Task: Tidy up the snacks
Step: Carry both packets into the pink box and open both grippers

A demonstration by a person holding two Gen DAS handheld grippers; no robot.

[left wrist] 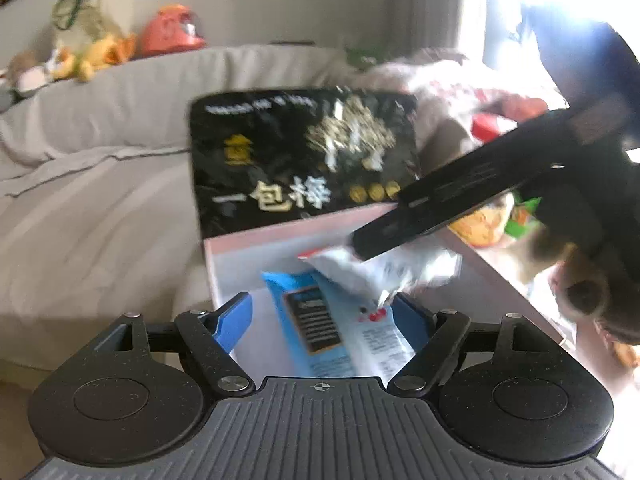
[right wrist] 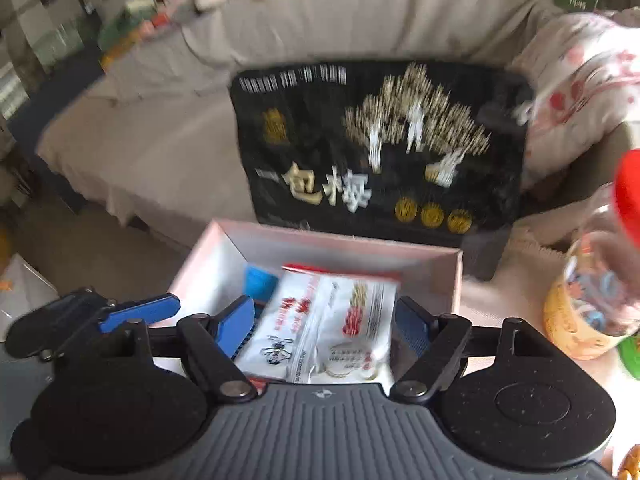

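A pink-rimmed white box [left wrist: 224, 252] [right wrist: 208, 256] stands on the table. A blue snack packet [left wrist: 312, 320] lies inside it, also seen as a blue corner in the right wrist view [right wrist: 260, 284]. A white snack packet [right wrist: 320, 328] [left wrist: 360, 268] lies on top of it. My right gripper [right wrist: 324, 320] is open with the white packet between its blue fingers; it shows from the side in the left wrist view [left wrist: 360, 244]. My left gripper [left wrist: 322, 316] is open over the box; one of its fingers [right wrist: 140, 312] shows at the left. A large black snack bag [left wrist: 304, 160] [right wrist: 380, 148] stands behind the box.
A grey sofa [left wrist: 100, 160] [right wrist: 160, 120] with stuffed toys [left wrist: 92, 40] lies behind. A patterned cushion [right wrist: 580, 80] sits at the right. A clear jar with a red lid [right wrist: 596, 280] and other snacks [left wrist: 484, 220] stand right of the box.
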